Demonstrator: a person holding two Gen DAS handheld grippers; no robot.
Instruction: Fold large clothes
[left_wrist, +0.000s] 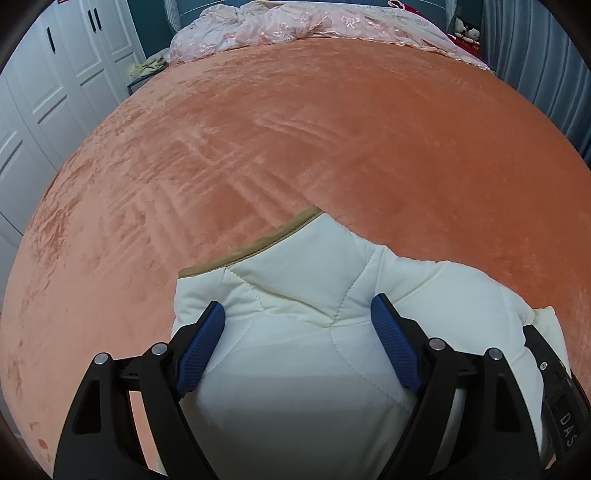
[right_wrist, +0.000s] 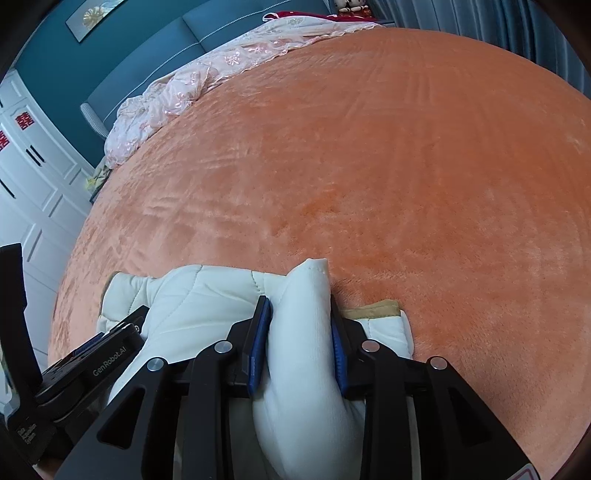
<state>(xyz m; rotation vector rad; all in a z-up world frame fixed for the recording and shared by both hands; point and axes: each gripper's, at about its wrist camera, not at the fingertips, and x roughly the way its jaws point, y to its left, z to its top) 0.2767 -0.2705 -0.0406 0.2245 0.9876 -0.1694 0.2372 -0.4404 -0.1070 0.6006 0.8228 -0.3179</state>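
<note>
We see both views evenly and softly lit, without hard shadows or glare. Fisheye distortion bows the orange bedspread (left_wrist: 295, 129) into a dome, corners vignette black, and the nearest white jacket (left_wrist: 295, 424) blurs.

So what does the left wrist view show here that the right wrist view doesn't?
Only the left wrist view: the left gripper with jaws spread wide over the cream quilted garment, blue pads clear of the cloth, and a long tan trimmed edge.

Only the right wrist view: the right gripper with a bunched fold of the garment filling the gap between its pads, plus a framed picture on the teal wall.

Both: the orange bedspread, pink lace cover, white wardrobe doors.
</note>
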